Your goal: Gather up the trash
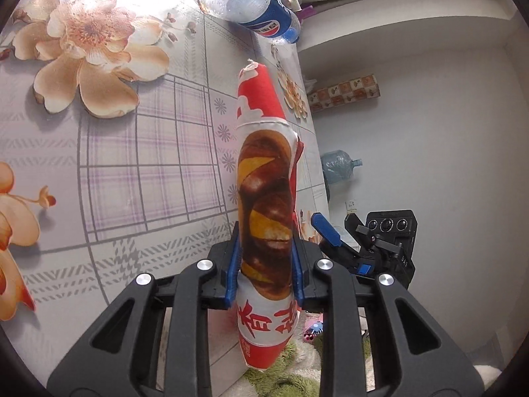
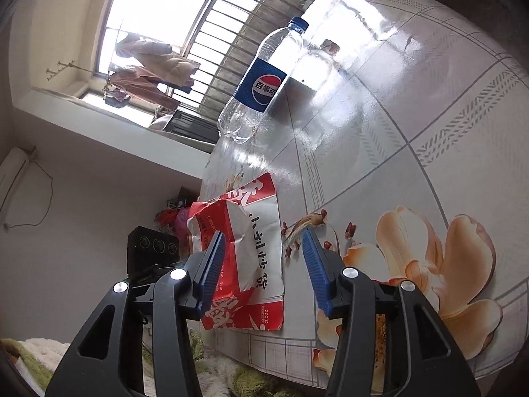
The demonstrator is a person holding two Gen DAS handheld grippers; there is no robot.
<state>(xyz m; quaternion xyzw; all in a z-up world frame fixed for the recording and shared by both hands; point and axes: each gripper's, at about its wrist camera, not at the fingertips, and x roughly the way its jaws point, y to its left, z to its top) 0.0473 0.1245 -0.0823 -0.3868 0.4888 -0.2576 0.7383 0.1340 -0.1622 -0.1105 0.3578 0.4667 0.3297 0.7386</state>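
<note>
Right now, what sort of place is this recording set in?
Most likely a lived-in home. A table with a floral tablecloth holds an empty Pepsi bottle, laundry hangs by a barred window, and a water jug sits on the floor.

Snack wrapper [image 1: 266, 205] clamped between the fingers of the left tongs [image 1: 266, 264], just at the tabletop [image 1: 132, 165] edge. Plastic bottle [image 1: 251, 3] lying on its side farther along that same edge, well apart from the wrapper. Paper bag [image 2: 244, 251] flat on the tabletop near its edge, between the spread fingers of the right tongs [image 2: 264, 264], bottle beyond.
</note>
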